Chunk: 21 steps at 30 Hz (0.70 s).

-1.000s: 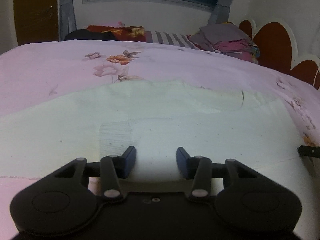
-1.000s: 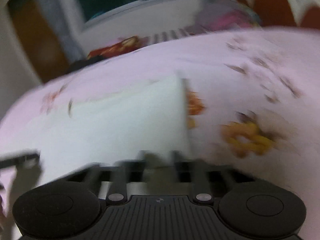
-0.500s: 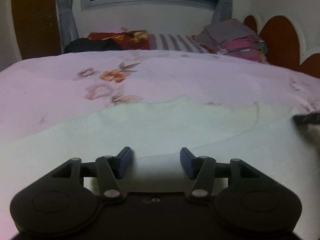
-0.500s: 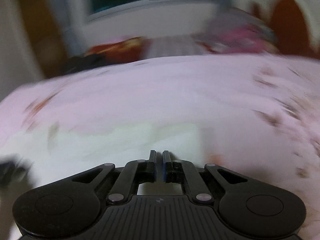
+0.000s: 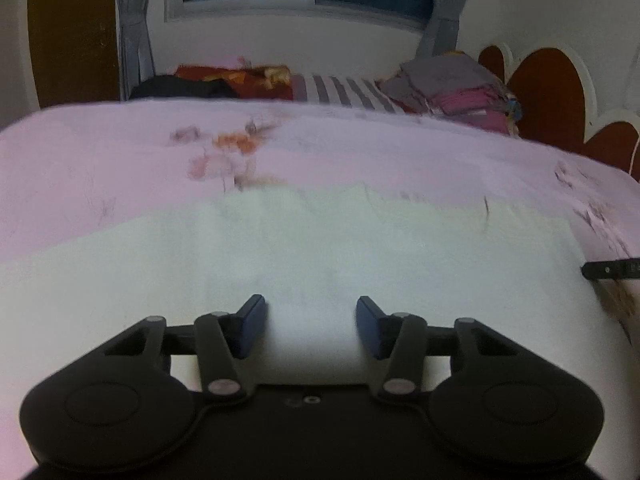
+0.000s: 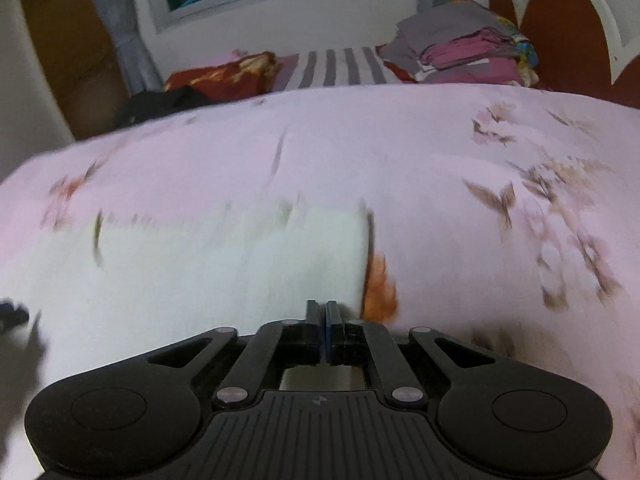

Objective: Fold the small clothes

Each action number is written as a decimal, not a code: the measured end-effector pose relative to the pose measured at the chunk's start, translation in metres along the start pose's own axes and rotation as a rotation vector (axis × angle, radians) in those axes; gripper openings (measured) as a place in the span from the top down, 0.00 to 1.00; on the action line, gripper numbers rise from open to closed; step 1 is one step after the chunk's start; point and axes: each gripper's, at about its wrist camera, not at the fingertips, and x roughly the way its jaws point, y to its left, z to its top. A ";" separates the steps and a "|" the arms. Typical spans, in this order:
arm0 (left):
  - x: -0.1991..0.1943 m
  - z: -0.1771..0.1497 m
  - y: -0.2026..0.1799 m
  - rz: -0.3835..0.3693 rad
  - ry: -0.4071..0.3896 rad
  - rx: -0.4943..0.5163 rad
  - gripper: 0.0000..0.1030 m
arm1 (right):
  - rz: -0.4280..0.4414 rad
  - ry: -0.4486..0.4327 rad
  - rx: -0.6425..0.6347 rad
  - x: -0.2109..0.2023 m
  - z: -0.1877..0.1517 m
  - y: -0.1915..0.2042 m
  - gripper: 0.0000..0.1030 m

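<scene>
A white cloth [image 5: 340,248] lies flat on the pink floral bedspread [image 5: 120,168]. My left gripper [image 5: 310,304] hovers low over the cloth's near part. Its jaws stand apart and are closing, with only flat cloth below the gap and the pads not pressing on it. The right gripper [image 6: 324,306] is shut at the near right corner of the white cloth [image 6: 220,264], next to an orange flower print. Whether any fabric is pinched between its pads cannot be told. Its tip shows at the right edge of the left wrist view [image 5: 588,270].
A stack of folded clothes [image 6: 468,48] sits at the far right by the red-brown headboard [image 5: 552,96]. A striped pillow [image 5: 340,88], a red patterned cloth [image 6: 224,76] and a dark garment [image 5: 180,88] lie along the far side under the window.
The right gripper has slid sideways along the cloth's near edge and rolled. The left jaws widened slightly, then narrowed again; its view lifted and came back down.
</scene>
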 end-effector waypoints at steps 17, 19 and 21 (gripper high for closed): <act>-0.057 -0.036 0.067 0.093 -0.084 -0.186 0.30 | -0.062 -0.082 0.086 -0.058 -0.038 0.030 0.76; -0.070 -0.047 0.105 0.141 -0.090 -0.276 0.31 | -0.074 -0.118 0.090 -0.064 -0.043 0.037 0.32; -0.080 -0.058 0.144 0.183 -0.096 -0.378 0.39 | -0.064 -0.138 0.092 -0.069 -0.047 0.042 0.33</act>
